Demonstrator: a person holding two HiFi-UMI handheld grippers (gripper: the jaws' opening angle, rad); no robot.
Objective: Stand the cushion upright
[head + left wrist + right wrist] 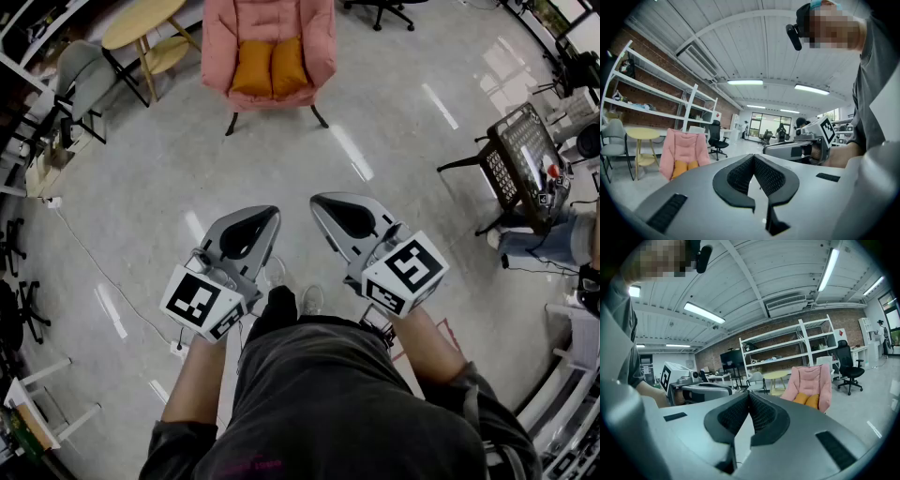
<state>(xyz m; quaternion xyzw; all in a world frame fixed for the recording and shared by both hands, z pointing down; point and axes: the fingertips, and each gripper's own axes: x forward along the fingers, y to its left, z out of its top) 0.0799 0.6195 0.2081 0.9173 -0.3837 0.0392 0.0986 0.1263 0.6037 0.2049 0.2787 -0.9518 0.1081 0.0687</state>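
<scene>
Left gripper (270,216) and right gripper (319,202): jaws fully together, empty, well apart from cushion (270,67) on pink armchair (319,37).

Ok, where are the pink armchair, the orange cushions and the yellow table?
pink armchair (272,17), head view, backrest.
orange cushions (253,67), head view, left one's front.
yellow table (141,21), head view, tabletop.
</scene>
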